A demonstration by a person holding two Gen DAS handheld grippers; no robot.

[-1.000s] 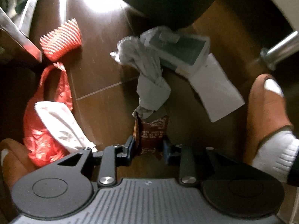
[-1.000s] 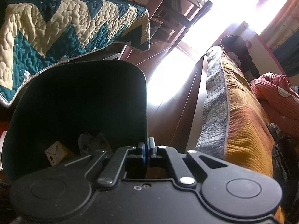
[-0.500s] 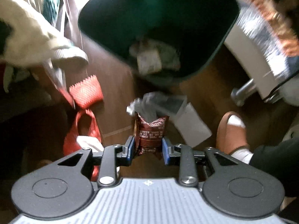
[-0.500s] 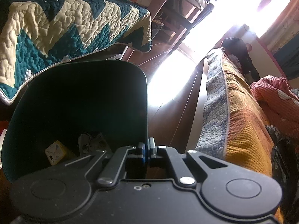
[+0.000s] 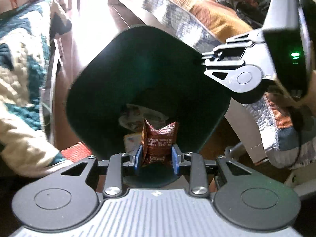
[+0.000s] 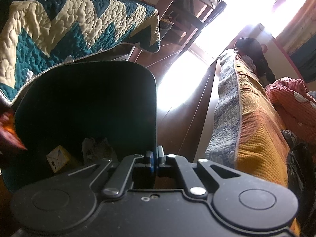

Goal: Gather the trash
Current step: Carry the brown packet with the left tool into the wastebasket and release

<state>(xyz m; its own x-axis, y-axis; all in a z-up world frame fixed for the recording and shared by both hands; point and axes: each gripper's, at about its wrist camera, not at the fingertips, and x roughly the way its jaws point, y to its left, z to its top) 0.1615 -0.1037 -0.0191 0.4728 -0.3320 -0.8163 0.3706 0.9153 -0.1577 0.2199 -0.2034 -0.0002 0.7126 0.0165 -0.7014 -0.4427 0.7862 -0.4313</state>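
My left gripper (image 5: 156,156) is shut on a crumpled dark red snack wrapper (image 5: 159,141), held up in front of the mouth of a dark green trash bin (image 5: 110,83). Paper scraps and a small yellow box (image 5: 131,141) lie inside the bin. My right gripper (image 5: 205,60) is shut on the bin's right rim. In the right wrist view my right gripper (image 6: 155,155) pinches the bin (image 6: 79,102) wall, the yellow box (image 6: 57,158) shows inside, and the red wrapper (image 6: 8,136) enters at the left edge.
A teal and cream quilted bed (image 6: 59,23) stands left of the bin. A bed with an orange and grey quilt (image 6: 254,134) runs along the right. A red ribbed item (image 5: 76,152) lies on the wooden floor by the bin. Bright window glare fills the far floor.
My left gripper has risen from the floor litter with the red wrapper and now faces the bin's mouth. The right gripper and the bin have stayed put.
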